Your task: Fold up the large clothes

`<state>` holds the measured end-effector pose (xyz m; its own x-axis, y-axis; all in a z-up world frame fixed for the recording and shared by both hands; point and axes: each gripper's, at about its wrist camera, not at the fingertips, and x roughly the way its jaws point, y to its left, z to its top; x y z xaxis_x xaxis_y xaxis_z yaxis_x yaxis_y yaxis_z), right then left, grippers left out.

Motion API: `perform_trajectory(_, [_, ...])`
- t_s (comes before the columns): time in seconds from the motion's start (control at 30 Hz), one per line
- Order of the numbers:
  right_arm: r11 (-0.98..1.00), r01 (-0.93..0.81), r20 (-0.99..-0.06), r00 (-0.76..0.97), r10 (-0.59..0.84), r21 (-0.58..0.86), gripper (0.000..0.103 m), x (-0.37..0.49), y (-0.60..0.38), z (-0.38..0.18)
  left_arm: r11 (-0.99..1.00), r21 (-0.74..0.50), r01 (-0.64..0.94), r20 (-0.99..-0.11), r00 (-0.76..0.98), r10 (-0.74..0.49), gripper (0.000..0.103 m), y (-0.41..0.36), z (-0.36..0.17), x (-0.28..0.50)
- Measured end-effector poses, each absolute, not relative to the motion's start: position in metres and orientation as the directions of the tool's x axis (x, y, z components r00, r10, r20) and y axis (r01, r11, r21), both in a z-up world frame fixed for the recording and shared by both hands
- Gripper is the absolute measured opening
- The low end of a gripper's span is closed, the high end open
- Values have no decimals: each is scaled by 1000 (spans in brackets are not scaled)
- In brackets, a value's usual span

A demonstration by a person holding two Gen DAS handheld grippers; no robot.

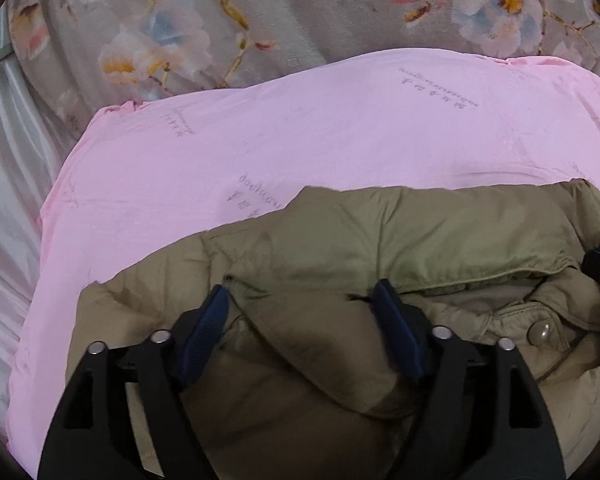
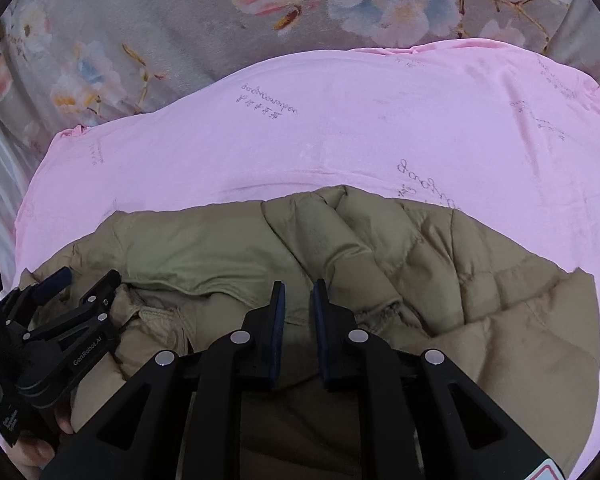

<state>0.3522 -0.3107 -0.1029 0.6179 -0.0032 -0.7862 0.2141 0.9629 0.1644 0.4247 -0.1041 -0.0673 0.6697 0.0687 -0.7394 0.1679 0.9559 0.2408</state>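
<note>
An olive-tan padded jacket (image 1: 380, 236) lies bunched on a pink sheet (image 1: 300, 132); it also shows in the right wrist view (image 2: 440, 264). My left gripper (image 1: 302, 292) is open, its jaws wide apart over a fold of the jacket, next to a snap button (image 1: 539, 332). My right gripper (image 2: 299, 288) hovers over the jacket's middle with its jaws a narrow gap apart, nothing clearly between them. The left gripper (image 2: 80, 280) shows at the left edge of the right wrist view, held by a hand.
The pink sheet (image 2: 340, 140) covers the bed around the jacket. A grey floral blanket (image 1: 220, 12) lies beyond it, also in the right wrist view (image 2: 180, 12). A white satin cloth (image 1: 4, 184) hangs at the left.
</note>
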Motion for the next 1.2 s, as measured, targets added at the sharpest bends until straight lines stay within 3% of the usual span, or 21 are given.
perform_trajectory(0.1, [967,212,-788,615,-18,144,12,352,-308,-107,979,136,150,-776,631,11,81,-87,-70,428])
perform_trajectory(0.33, [963,218,-790,614,-7,161,12,346,-311,-102,979,143,148,-772,635,17,83,-88,-71,425])
perform_trajectory(0.37, [959,222,-786,618,1,177,15,337,-313,-96,979,135,151,-771,636,9,83,-84,-67,420])
perform_trajectory(0.47, [953,203,-750,661,37,226,36,288,-320,-68,978,110,176,-751,659,-34,84,-68,-51,396])
perform_trajectory(0.67, [943,179,-704,706,76,282,54,154,-348,-26,969,52,241,-730,671,-127,89,-13,-20,317])
perform_trajectory(0.93, [872,262,-679,727,102,413,60,14,-375,-26,968,-104,227,-767,601,-224,89,64,-13,223])
perform_trajectory(1.0, [856,282,-672,734,98,433,61,1,-375,-32,960,-175,218,-752,600,-273,89,75,-10,207])
perform_trajectory(1.13, [865,276,-664,743,85,419,60,4,-358,-26,962,-185,202,-732,625,-272,89,71,1,195])
perform_trajectory(1.2, [898,248,-657,751,59,364,55,17,-337,-17,963,-172,208,-722,638,-267,89,62,7,193])
